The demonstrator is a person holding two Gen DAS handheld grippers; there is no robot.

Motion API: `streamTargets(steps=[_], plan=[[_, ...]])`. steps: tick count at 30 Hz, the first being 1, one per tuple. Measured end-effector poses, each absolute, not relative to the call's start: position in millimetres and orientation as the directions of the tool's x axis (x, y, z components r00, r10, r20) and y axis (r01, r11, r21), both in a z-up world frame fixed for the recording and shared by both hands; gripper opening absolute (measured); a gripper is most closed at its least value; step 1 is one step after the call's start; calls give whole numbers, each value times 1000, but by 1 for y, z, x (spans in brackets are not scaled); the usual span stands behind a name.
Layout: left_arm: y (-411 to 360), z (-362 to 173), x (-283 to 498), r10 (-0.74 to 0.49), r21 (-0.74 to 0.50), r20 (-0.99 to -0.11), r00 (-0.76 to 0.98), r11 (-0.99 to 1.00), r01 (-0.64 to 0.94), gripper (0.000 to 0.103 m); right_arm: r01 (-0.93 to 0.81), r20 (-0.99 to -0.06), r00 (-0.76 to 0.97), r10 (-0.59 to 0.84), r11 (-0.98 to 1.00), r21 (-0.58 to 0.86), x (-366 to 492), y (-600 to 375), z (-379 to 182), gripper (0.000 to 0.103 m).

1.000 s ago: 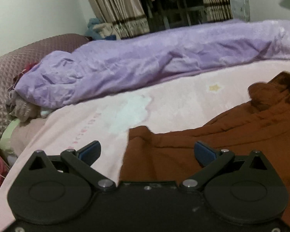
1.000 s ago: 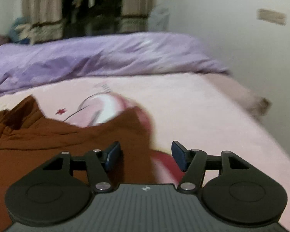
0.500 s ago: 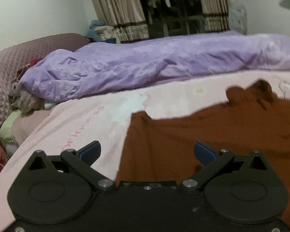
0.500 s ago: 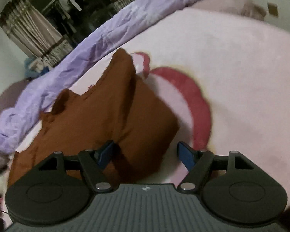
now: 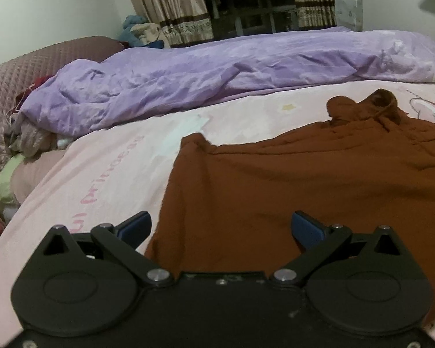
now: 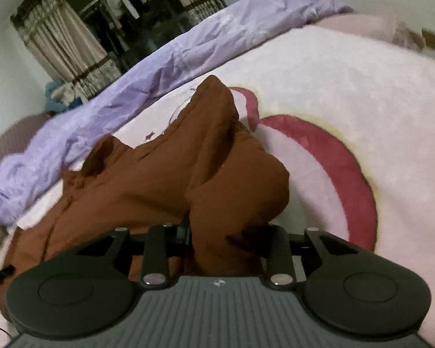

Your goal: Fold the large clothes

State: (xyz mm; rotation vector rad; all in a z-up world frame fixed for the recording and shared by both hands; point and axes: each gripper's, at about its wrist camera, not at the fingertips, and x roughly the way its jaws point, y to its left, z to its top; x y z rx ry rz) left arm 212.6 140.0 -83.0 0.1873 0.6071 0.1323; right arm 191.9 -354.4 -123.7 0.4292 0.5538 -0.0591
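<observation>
- Left wrist view: my left gripper (image 5: 220, 226) has its jaws wide apart, nothing between them. The brown garment (image 5: 304, 179) lies spread on the pink bedsheet (image 5: 107, 174), its left edge running betw. the fingers (image 5: 136, 226), collar end far right. Purple duvet (image 5: 217, 72) lies along the far side, apart from the garment.
- Vs 0.5 s ago: garment sits nearer the cam and flatter; jaw spread unchanged.
- Right wrist view: my right gripper (image 6: 226, 232) is clamped on a fold of the brown garment (image 6: 217, 150), cloth bunched up betw. the arms and hiding the pads. Rest of the garment trails left across the sheet (image 6: 348, 92).
- Vs 0.5 s ago: jaws were apart w/ cloth just ahead; now closed on it.
</observation>
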Motion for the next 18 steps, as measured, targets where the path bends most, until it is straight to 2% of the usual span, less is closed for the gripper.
streamTargets(steps=[3,9,13,16,18], plan=[[144,-85,211,196,221,-554,809,972,-84,103,181,-530,847,24,926,332,195,-347,-123,36],[151,-84,211,215,229,-565,797,968,-100,103,204,-482,876,7,900,384,185,-347,-113,34],[160,-80,208,261,265,-565,783,956,-127,103,119,-320,947,-5,934,338,169,-305,-55,32],[177,-78,206,367,293,-565,738,926,-237,103,15,-210,976,52,952,307,167,-261,-18,30],[191,-77,202,350,257,-574,741,935,-243,103,-23,-177,981,80,952,305,167,-245,-7,26]])
